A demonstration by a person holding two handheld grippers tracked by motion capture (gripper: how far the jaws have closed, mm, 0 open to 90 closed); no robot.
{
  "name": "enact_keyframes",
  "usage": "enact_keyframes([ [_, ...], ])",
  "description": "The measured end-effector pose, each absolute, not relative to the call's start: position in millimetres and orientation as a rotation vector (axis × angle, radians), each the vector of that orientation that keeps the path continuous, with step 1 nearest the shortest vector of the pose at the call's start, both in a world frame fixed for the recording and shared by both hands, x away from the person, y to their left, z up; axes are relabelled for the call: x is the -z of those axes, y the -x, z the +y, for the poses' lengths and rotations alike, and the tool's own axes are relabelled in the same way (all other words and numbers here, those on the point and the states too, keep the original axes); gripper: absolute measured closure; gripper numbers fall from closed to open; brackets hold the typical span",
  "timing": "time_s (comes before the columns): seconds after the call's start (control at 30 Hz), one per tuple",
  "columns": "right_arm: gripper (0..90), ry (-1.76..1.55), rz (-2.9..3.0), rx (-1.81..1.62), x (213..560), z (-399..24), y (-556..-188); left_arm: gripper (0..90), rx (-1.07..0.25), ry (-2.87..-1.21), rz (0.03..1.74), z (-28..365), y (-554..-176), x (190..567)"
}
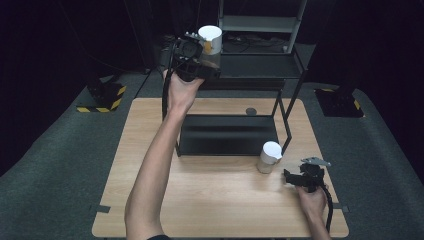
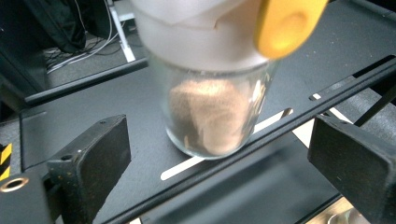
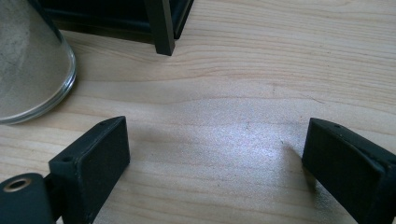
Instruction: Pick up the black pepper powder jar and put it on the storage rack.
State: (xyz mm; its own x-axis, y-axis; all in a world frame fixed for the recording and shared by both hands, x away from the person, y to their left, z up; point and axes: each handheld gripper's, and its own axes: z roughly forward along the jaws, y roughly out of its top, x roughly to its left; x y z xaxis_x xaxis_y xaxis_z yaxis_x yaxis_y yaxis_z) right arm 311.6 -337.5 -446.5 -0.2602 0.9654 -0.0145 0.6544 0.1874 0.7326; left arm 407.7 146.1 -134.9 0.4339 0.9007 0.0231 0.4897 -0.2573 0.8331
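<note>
A glass jar (image 1: 211, 44) with a white lid and a yellow tab stands on the upper shelf (image 1: 260, 66) of a black rack. In the left gripper view the jar (image 2: 210, 112) holds brownish powder and sits just beyond the jaws. My left gripper (image 1: 202, 62) (image 2: 219, 163) is open, its pads apart from the glass. A second white-lidded jar (image 1: 269, 157) stands on the wooden table (image 1: 220, 200), beside the rack's front right leg. My right gripper (image 1: 289, 177) (image 3: 215, 158) rests low to its right, open over bare wood, with the jar (image 3: 28, 70) off to the upper left.
The rack's lower black tray (image 1: 225, 135) sits on the table's far half. A small dark disc (image 1: 251, 111) lies behind it. A pale metal shelf unit (image 1: 260, 22) stands farther back. Yellow-and-black striped stand feet (image 1: 102, 97) are on the floor at left.
</note>
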Motion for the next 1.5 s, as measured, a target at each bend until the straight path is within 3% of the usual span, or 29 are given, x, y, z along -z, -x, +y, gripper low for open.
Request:
enact_keyframes([
  [1.5, 7.0, -1.51, 1.988, -0.853, 446.6, -337.6, -311.6, 7.1, -0.656, -1.908, 1.142, 163.4, -359.1, 201.4],
])
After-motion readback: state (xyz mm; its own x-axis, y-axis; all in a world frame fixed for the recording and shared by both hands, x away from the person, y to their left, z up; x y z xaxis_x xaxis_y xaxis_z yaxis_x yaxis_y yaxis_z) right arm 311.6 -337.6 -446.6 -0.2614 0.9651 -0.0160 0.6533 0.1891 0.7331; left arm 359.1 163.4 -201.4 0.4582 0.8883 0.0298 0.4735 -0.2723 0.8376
